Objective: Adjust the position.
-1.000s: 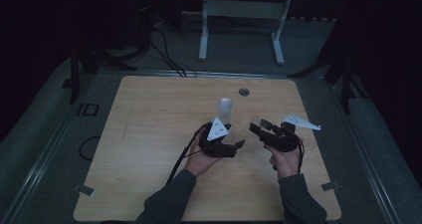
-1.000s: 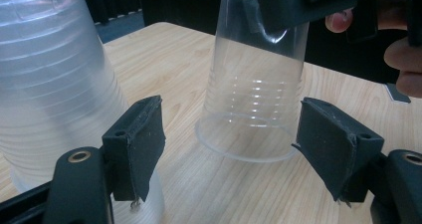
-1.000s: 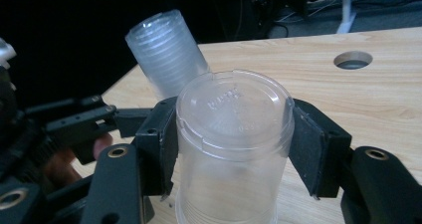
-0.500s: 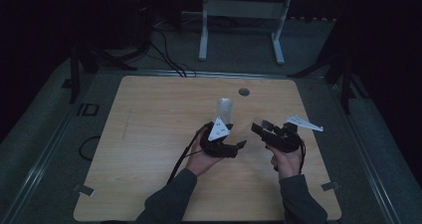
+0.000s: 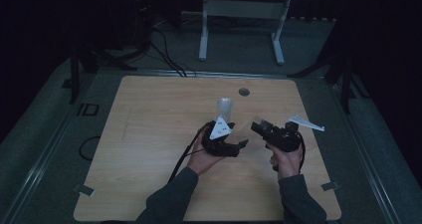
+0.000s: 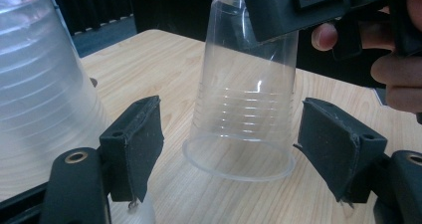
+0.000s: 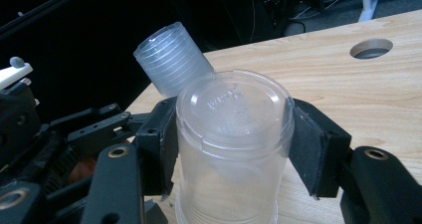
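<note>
right fingers (image 7: 231, 149) clamp an upturned clear cup (image 7: 231, 134); left fingers (image 6: 249, 149) just opened, pads off it.
cup stands on the table (image 5: 149, 134), centre-right of the high frame; cup stack (image 5: 225, 107) just above the left gripper.

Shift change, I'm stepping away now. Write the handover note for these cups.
Left gripper: jaws open, just been opening; they flank the cup without touching it.
Right gripper: jaws shut on that cup near its closed end.
Things: the clear cup stands mouth down on the table; the stack of cups is beside it, outside both jaws.
Done: one cup is apart from the stack.
Left: probably set this cup aside, then take the next from the stack.
</note>
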`<state>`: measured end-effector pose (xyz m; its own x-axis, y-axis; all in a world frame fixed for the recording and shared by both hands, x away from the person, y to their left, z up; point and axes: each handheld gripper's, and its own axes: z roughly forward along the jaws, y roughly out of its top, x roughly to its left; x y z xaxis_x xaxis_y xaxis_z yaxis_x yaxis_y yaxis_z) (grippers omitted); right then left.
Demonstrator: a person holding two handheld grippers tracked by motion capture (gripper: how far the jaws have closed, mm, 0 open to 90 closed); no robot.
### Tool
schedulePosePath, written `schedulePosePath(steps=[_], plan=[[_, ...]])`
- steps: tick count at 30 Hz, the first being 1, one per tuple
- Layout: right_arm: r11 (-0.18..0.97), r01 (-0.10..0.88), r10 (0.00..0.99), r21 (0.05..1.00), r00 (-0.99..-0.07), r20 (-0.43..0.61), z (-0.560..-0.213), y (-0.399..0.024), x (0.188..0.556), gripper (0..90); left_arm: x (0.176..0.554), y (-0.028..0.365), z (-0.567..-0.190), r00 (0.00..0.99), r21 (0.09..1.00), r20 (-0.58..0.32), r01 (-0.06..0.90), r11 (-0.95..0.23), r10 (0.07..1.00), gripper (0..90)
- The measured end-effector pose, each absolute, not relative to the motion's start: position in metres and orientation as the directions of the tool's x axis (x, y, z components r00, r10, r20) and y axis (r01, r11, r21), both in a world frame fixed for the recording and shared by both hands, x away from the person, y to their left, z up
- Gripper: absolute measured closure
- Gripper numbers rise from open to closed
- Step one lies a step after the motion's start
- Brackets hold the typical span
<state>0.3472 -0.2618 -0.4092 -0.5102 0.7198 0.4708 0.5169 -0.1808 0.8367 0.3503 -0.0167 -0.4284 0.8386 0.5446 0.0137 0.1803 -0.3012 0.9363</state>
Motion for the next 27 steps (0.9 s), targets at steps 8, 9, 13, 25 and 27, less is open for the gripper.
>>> schedulePosePath(steps=[8, 9, 13, 25, 27], plan=[[-0.186, 0.523, 0.711, 0.832, -0.513, 0.482, -0.411, -0.26, 0.347, 41.7, 0.352, -0.021, -0.431, 0.843, 0.933, 0.007, 0.188, -0.308, 0.537, 24.8], [-0.19, 0.525, 0.707, 0.83, -0.514, 0.487, -0.411, -0.26, 0.347, 41.7, 0.353, -0.021, -0.431, 0.842, 0.932, 0.005, 0.192, -0.308, 0.539, 24.8], [-0.223, 0.538, 0.681, 0.813, -0.51, 0.525, -0.412, -0.262, 0.349, 41.7, 0.354, -0.023, -0.432, 0.844, 0.934, -0.007, 0.198, -0.299, 0.537, 24.5], [-0.255, 0.551, 0.658, 0.795, -0.504, 0.56, -0.414, -0.264, 0.349, 41.8, 0.355, -0.027, -0.434, 0.841, 0.932, -0.01, 0.204, -0.299, 0.54, 22.7], [-0.257, 0.552, 0.656, 0.794, -0.503, 0.562, -0.414, -0.264, 0.35, 41.8, 0.355, -0.029, -0.435, 0.84, 0.931, -0.012, 0.207, -0.299, 0.542, 22.7]])
